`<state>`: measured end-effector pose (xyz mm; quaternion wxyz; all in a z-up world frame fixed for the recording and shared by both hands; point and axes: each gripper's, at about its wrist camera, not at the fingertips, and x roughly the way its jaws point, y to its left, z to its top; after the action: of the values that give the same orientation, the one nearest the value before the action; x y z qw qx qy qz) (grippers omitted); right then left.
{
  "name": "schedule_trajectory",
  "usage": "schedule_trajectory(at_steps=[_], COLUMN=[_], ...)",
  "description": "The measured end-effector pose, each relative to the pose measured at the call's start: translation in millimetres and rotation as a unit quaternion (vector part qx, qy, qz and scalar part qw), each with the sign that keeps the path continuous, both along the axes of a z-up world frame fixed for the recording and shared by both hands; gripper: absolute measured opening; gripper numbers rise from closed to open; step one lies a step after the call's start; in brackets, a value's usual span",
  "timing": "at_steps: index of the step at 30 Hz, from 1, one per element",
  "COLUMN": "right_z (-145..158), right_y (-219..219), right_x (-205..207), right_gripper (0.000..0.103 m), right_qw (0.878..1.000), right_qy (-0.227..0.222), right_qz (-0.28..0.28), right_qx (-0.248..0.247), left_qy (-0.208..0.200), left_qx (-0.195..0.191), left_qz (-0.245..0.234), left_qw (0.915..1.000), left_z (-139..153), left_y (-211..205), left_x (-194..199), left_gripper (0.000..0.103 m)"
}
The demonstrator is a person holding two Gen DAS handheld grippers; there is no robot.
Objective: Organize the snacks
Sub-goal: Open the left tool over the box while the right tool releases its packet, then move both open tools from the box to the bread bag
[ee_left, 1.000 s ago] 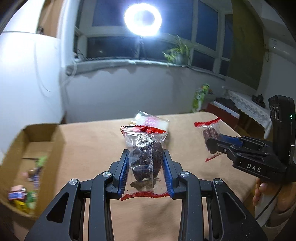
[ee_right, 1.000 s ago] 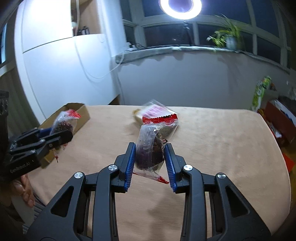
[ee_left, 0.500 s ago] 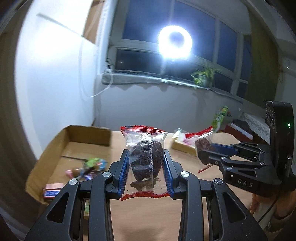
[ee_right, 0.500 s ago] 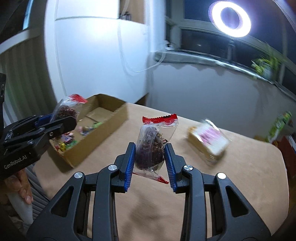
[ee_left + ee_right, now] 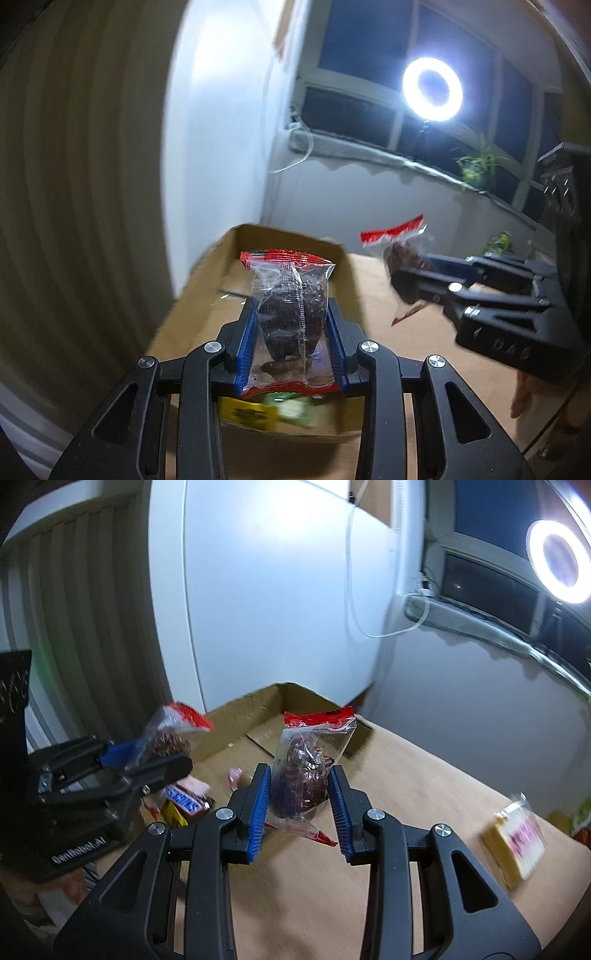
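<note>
Tan table [image 5: 424, 775] w/ cardboard box [image 5: 207, 295]: left gripper [image 5: 291, 332] & right gripper [image 5: 300, 797] each clamp a snack pack [image 5: 288, 295].

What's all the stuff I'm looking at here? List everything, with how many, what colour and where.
Clear snack packets with red ends, dark filling: two; one in the left claw, one in the right claw.
Cardboard box: one, brown, at the table's edge near the white wall.
Loose snacks in the box: several, pink, yellow, blue and green; too blurred to count.
Wrapped yellow cake: one, pink label, lying on the table apart from the box.
Table: one, tan.
Ring light: one, white, by the dark window.
Potted plant: one, green, on the sill.
Left claw: black, blue pads, gripping its packet.
Right claw: same, gripping its packet.
</note>
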<state>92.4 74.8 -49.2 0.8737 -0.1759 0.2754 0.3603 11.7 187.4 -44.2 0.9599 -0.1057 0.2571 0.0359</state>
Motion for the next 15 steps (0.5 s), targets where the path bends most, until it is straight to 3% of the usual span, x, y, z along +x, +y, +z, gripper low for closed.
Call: schedule_trajectory(at_steps=[4,5,6,7,8,15], right_z=[-11,-15,-21,-23,-25,-30], right_y=[27,32,38,40,39,25], right_x=[12,15,17,18,18,15], right_gripper=[0.034,0.035,0.039,0.042,0.045,0.049], right_qw=[0.999,0.999,0.999,0.999,0.999,0.999], right_qy=[0.019,0.022,0.019,0.017,0.02,0.024], right_qz=[0.027,0.035,0.036,0.033,0.033,0.02], right_qx=[-0.008,-0.015,-0.022,-0.024,-0.02,-0.012], left_qy=[0.026,0.029,0.031,0.029,0.024,0.007], left_qx=[0.006,0.007,0.007,0.006,0.007,-0.004], left_qz=[0.004,0.007,0.015,0.027,0.04,0.062], left_qw=[0.9996,0.9995,0.9994,0.9992,0.9989,0.998], left_z=[-13,-15,-17,-18,-18,-15], left_y=[10,12,14,18,21,40], left_x=[9,9,8,5,1,-14], left_gripper=[0.035,0.039,0.046,0.063,0.071,0.073])
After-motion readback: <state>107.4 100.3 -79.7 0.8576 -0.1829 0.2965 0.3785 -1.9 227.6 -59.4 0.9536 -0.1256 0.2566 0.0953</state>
